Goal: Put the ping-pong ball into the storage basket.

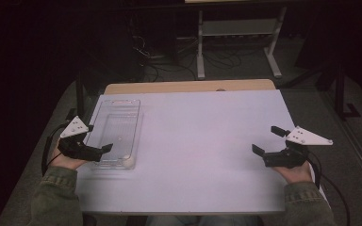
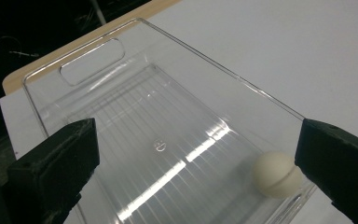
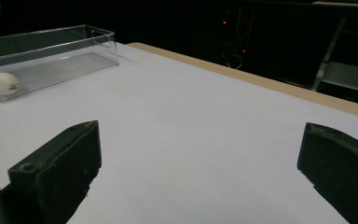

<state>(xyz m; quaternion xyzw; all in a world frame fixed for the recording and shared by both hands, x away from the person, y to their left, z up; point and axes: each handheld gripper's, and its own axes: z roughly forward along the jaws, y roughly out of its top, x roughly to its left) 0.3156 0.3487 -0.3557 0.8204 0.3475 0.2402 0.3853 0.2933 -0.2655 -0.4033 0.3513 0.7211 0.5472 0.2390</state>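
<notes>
The left gripper [image 1: 95, 139] hangs at the near end of the clear tray [image 1: 104, 115], its jaws spread wide and holding nothing. The white ball [image 1: 129, 162] lies inside the tray, in the near corner on the side toward the middle of the counter [image 1: 207, 141]. In the left gripper view the ball [image 2: 276, 173] sits low and just ahead of the jaw on that view's right, so close that the jaw partly overlaps it; whether the jaw touches the tray wall there I cannot tell. The ball is thus off the gripper's centre line, to that one side, rather than between the two jaws.

The tray's long axis [image 2: 135, 121] runs away from this gripper, toward the far edge of the counter, with a handle slot at the far end. The jaws straddle the near end across its short width.

The right gripper [image 1: 269, 139] is also released, jaws wide apart over bare counter, and the tray [image 3: 51, 51] with the ball [image 3: 4, 84] lies well apart from it, far off to its left and ahead.

So the left gripper is much the nearer. My judgement is that a grasp of the ball calls for a sideways shift toward that corner and a drop inside the wall.
</notes>
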